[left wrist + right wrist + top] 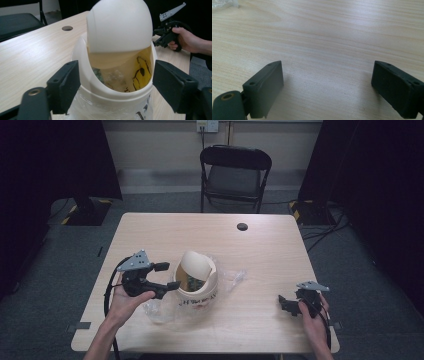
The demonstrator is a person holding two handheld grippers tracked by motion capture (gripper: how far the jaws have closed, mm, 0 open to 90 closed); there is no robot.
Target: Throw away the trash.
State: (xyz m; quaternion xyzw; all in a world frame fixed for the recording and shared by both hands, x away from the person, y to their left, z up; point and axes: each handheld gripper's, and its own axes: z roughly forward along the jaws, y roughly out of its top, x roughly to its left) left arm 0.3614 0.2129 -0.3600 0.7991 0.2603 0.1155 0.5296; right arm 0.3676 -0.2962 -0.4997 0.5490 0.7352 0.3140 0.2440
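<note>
The left tool [116, 82] stands wide, its jaws flanking the rim of a cream swing-lid bin [117, 50] without pressing it; the bin sits mid-table on a clear plastic bag [232, 277]. The right tool [327, 87] gapes wide over bare table [324, 37], well apart.

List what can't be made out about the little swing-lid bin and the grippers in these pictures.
- Bin contents: in the left gripper view the tilted lid covers most of the opening; scraps inside are blurred.
- Print on the bin's side: too small in the high view.
- Plastic bag under the bin: hidden where the bin stands on it.
- Left gripper: jaws straddle the bin; contact unclear.
- Right gripper: open over bare table.
</note>
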